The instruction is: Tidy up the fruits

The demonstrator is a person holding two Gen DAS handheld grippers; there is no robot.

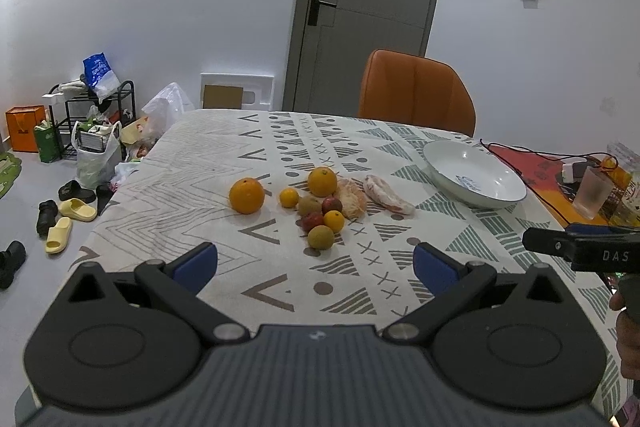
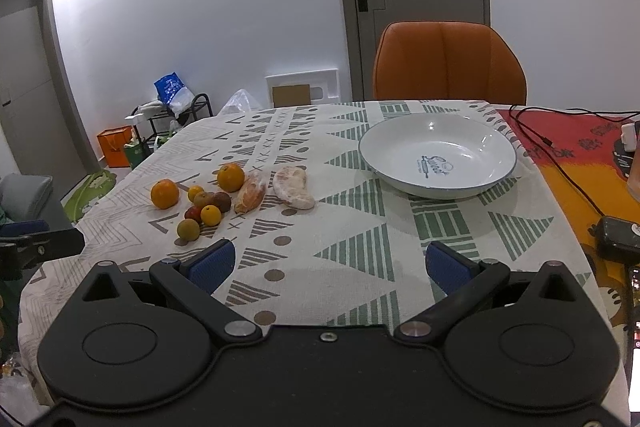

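Note:
A cluster of fruit lies on the patterned tablecloth: a large orange, a second orange, small tangerines, dark red and brown fruits, and two wrapped peeled pieces. An empty white bowl stands to the right of them. My left gripper hovers open in front of the fruit. My right gripper is open too, short of the bowl, holding nothing.
An orange chair stands behind the table. Cables, a plastic cup and small devices crowd the red cloth at the right. Shoes, bags and a rack sit on the floor to the left.

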